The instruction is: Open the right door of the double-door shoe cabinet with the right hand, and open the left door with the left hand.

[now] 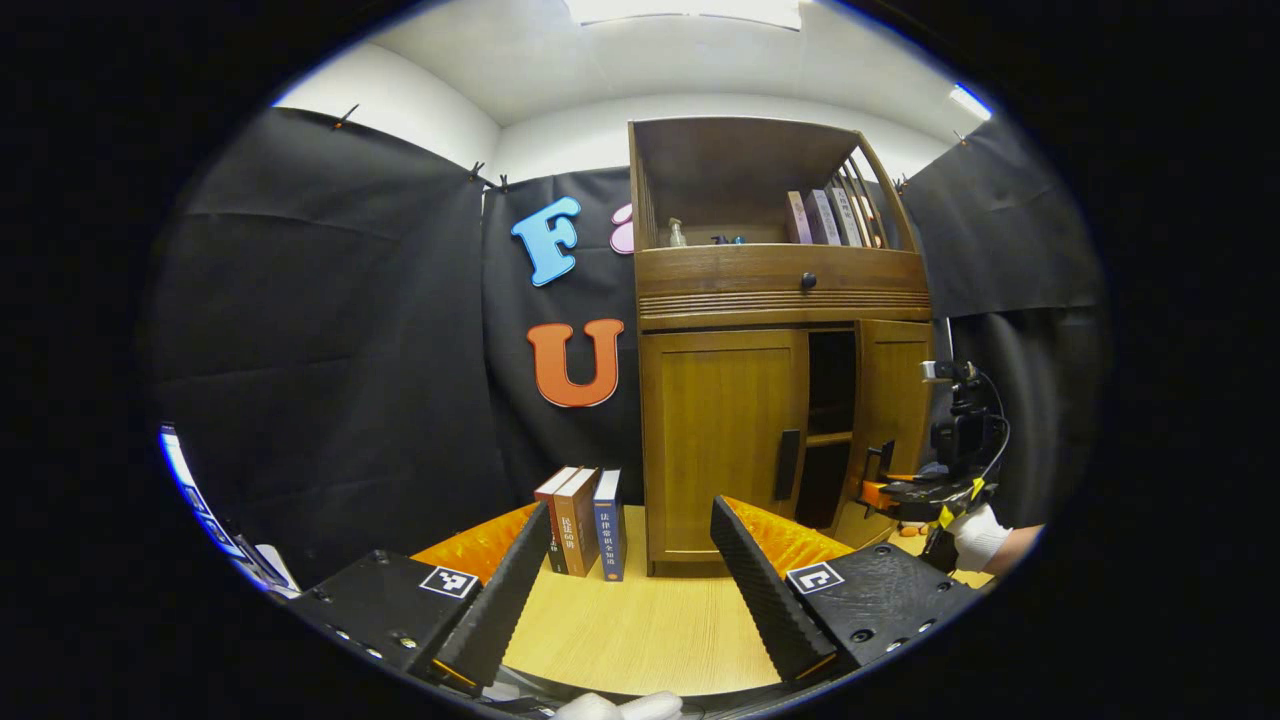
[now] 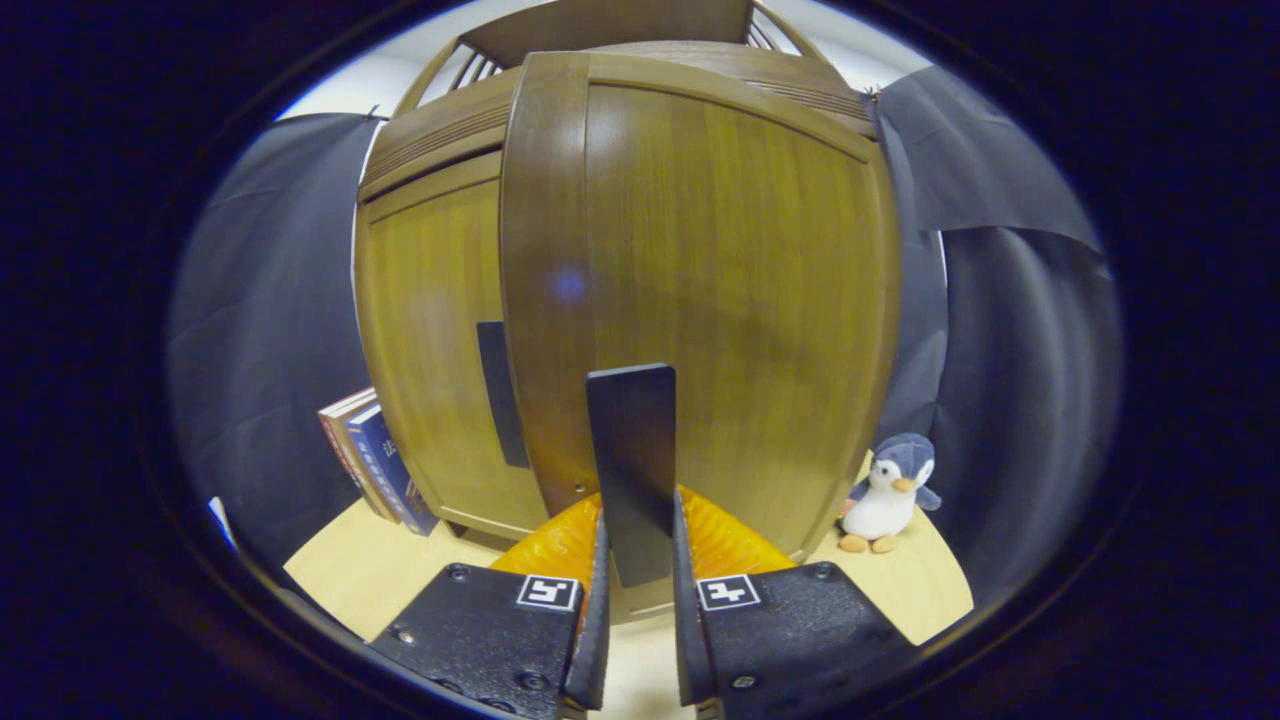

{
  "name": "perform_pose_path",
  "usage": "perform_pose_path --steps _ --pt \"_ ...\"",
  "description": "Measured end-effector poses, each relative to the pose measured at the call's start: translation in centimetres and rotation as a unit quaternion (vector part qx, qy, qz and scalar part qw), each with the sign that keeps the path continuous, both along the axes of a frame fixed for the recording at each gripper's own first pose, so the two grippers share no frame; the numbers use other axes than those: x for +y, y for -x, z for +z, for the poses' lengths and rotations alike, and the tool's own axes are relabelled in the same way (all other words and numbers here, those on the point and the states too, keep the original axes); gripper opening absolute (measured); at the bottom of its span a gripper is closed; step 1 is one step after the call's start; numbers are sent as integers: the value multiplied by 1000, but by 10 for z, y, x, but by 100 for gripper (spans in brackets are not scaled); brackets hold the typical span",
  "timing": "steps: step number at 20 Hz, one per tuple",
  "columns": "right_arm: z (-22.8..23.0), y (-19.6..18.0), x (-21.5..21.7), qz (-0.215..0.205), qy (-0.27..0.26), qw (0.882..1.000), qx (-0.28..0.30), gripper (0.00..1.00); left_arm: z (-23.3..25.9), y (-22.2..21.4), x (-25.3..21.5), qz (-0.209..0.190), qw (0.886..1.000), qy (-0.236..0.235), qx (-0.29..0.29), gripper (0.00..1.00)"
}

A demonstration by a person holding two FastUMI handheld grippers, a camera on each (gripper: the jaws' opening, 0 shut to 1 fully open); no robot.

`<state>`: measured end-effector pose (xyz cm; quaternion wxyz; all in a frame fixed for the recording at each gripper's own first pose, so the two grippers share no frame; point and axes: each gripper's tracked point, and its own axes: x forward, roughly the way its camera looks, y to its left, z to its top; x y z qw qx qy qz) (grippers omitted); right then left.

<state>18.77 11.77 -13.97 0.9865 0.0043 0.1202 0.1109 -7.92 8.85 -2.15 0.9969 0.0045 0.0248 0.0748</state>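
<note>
At the bottom of the left gripper view: we see the left gripper (image 1: 630,580) spread wide over the table (image 1: 640,630), holding nothing.
Just past its fingers: three books (image 1: 583,520) stand upright on the table, beside the cabinet's left side.
Cabinet (image 1: 780,330): it stands on the table behind the books – we count a drawer above two doors and an open shelf on top.
Left door (image 1: 722,440): closed, its dark handle (image 1: 787,464) untouched.
Right door (image 2: 720,300): swung partly open, with a dark gap between the doors in the left gripper view.
Right gripper (image 2: 636,590): narrowed onto the right door's handle (image 2: 632,470) – both fingers press its sides.
Farther right: a gloved hand (image 1: 975,535) carries that gripper.
Penguin toy (image 2: 885,492): upright on the table, right of the open door.
</note>
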Motion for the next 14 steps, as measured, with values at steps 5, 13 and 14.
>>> perform_pose_path --steps 5,13,14 --pt "-2 23 -23 -11 -1 1000 1 30 -5 -6 -10 -21 1000 5 5 96" --pt "-6 54 -66 -44 -11 999 7 27 -5 -21 -43 -76 997 14 1 96" --pt "-6 57 -72 -49 -13 999 8 26 -6 -23 -47 -83 996 14 2 96"
